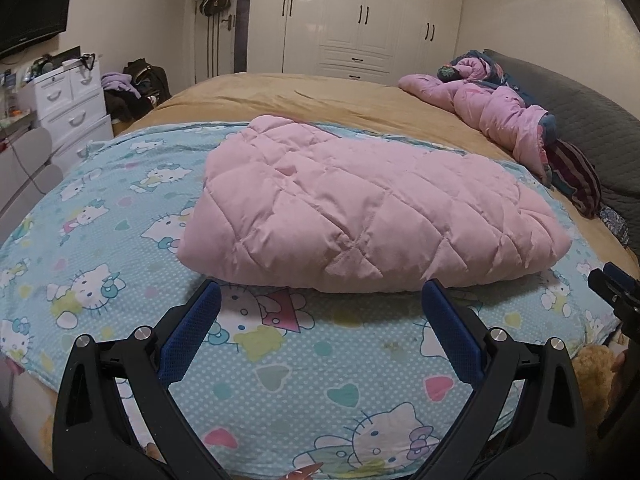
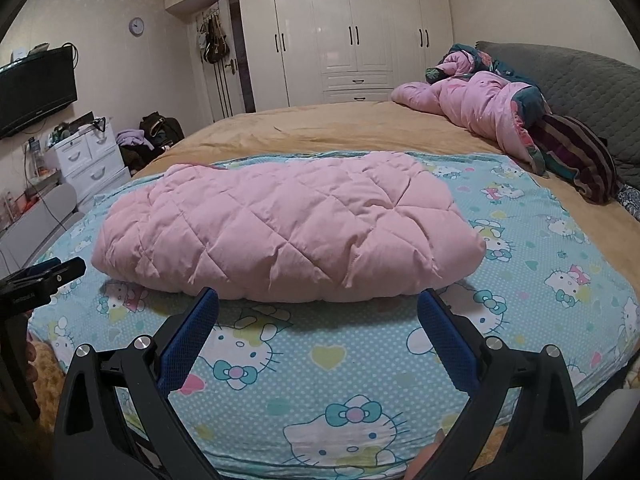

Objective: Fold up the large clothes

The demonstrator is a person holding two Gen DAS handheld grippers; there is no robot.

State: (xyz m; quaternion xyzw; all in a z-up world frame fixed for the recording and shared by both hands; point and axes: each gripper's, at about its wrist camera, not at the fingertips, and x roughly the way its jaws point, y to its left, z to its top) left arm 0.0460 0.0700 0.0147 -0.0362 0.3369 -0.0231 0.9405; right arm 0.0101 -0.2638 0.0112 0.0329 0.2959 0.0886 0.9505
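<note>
A pink quilted puffy garment [image 1: 360, 212] lies folded into a thick bundle on a light blue cartoon-cat sheet [image 1: 120, 280] on the bed. It also shows in the right wrist view [image 2: 288, 232]. My left gripper [image 1: 320, 288] is open and empty, its blue pads just short of the bundle's near edge. My right gripper [image 2: 318, 294] is open and empty too, at the near edge of the bundle. The right gripper shows at the right edge of the left wrist view [image 1: 616, 292]; the left gripper shows at the left edge of the right wrist view [image 2: 44, 276].
A tan bedspread [image 1: 320, 96] covers the far bed. A crumpled pink and floral duvet [image 1: 492, 108] and a striped pillow [image 2: 576, 156] lie by the grey headboard [image 2: 580, 80]. White drawers [image 1: 68, 104], a television [image 2: 36, 88] and wardrobes [image 2: 352, 32] line the walls.
</note>
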